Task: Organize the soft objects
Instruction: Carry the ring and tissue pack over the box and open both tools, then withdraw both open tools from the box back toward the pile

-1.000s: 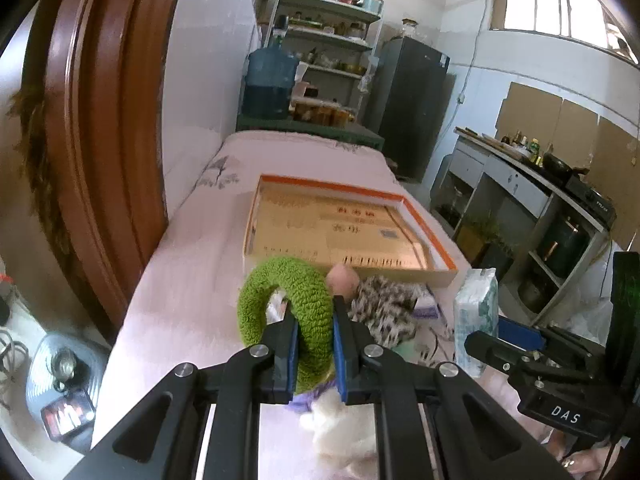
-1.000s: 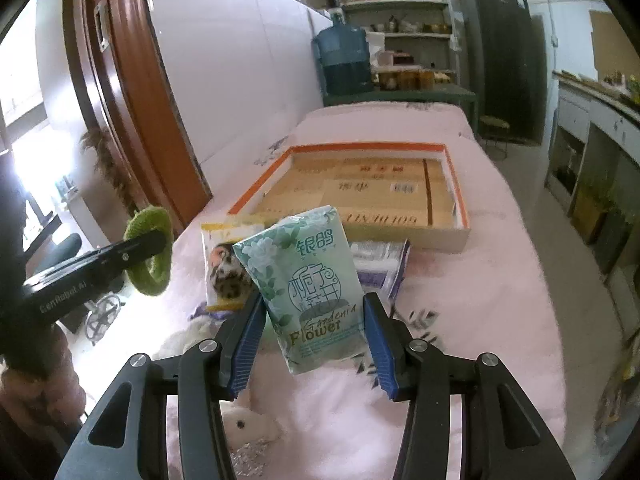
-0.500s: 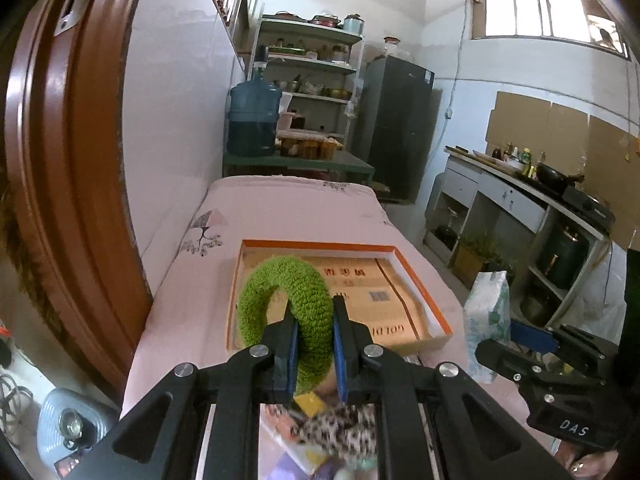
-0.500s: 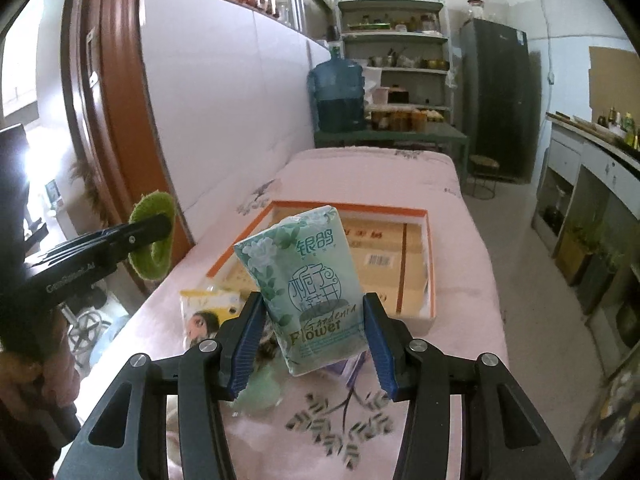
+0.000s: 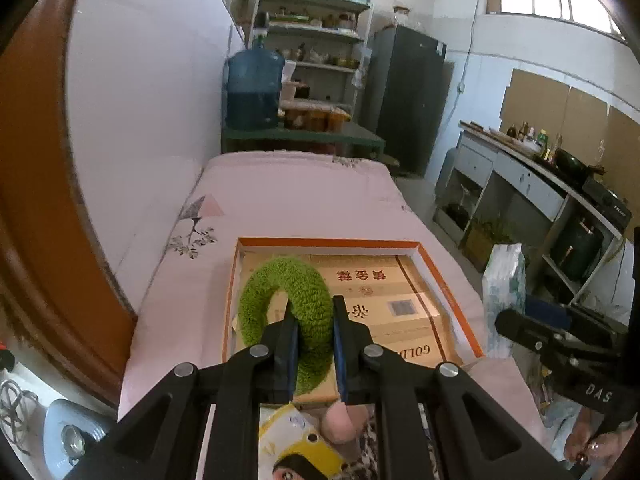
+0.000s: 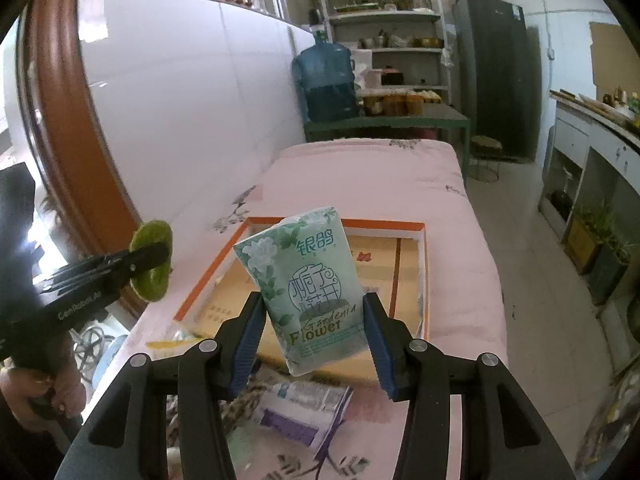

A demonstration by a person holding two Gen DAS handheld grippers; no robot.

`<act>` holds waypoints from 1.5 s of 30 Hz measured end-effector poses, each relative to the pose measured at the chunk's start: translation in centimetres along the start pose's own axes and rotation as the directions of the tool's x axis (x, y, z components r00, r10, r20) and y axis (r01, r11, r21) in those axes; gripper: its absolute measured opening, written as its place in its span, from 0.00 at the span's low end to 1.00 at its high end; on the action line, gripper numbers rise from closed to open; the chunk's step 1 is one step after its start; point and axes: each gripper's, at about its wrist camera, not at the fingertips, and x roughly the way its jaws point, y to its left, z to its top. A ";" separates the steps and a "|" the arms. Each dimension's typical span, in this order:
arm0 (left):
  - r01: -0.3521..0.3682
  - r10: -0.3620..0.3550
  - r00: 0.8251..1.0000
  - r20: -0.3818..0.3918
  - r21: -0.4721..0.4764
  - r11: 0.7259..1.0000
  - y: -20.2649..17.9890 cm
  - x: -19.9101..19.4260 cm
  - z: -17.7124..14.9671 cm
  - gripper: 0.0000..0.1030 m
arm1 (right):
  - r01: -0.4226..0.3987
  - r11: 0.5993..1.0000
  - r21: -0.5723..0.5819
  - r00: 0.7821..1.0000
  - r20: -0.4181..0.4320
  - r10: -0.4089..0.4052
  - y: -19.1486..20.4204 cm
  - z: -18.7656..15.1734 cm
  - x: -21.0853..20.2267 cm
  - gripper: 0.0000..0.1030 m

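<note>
My left gripper point(image 5: 313, 320) is shut on a fuzzy green ring point(image 5: 280, 284) and holds it in the air over the near left part of the orange-rimmed cardboard tray point(image 5: 430, 272). My right gripper point(image 6: 314, 312) is shut on a pale green tissue pack point(image 6: 308, 280), held upright above the tray's point(image 6: 425, 264) near edge. The ring also shows at the left of the right wrist view point(image 6: 154, 264), and the tissue pack at the right of the left wrist view point(image 5: 502, 280).
The tray lies on a pink-covered table point(image 5: 296, 204). Near its front edge lie a yellow packet point(image 5: 296, 440), a pink soft toy point(image 5: 344, 420) and a purple-printed pack point(image 6: 304, 412). A brown door frame point(image 5: 36, 216) stands left, a counter point(image 5: 532, 168) right.
Both grippers have moved forward and up from the pile of soft things toward the tray, each still holding its item. The pile now lies below and behind the fingers.
</note>
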 end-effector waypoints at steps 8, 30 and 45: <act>0.006 -0.006 0.994 -0.110 -0.002 1.000 0.6 5.2 0.8 0.14 | 0.018 1.000 0.015 0.996 -0.093 -0.017 -1.6 1.0 5.3 0.50; 0.049 -0.081 0.939 -0.334 -0.103 0.993 2.8 14.7 -1.4 0.14 | 0.071 0.997 0.035 0.960 -0.275 -0.059 -2.9 -1.3 14.4 0.50; 0.087 -0.105 0.970 -0.221 -0.089 0.992 1.8 11.8 -1.2 0.54 | 0.058 0.998 0.035 0.974 -0.222 -0.048 -2.9 -2.1 13.3 0.59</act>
